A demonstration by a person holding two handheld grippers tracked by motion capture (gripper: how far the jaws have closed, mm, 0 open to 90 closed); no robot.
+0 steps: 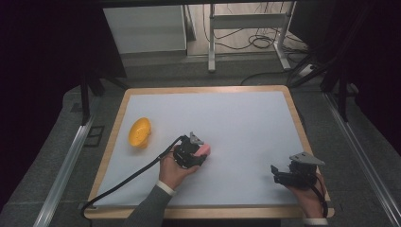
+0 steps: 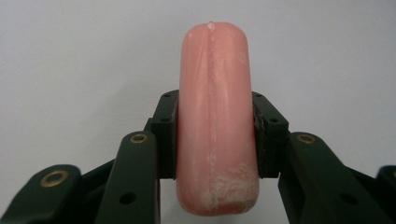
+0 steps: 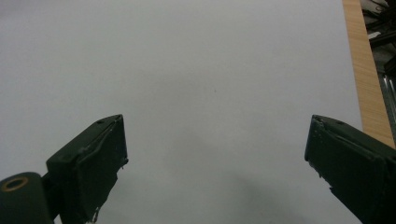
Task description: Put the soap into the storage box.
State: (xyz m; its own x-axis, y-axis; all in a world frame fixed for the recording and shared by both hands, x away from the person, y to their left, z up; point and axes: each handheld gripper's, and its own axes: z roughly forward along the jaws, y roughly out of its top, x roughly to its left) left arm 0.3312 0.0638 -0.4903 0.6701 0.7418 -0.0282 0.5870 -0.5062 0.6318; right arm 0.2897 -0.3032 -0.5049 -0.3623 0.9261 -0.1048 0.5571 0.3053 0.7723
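Right of the yellow bowl, near the bench's middle, your left tongs are clamped on the pink sausage, pads pressing both its sides. Your right tongs sit farther right, jaws wide with nothing between them. The grasp looks done; next you likely lift it cleanly, perhaps toward the bowl.
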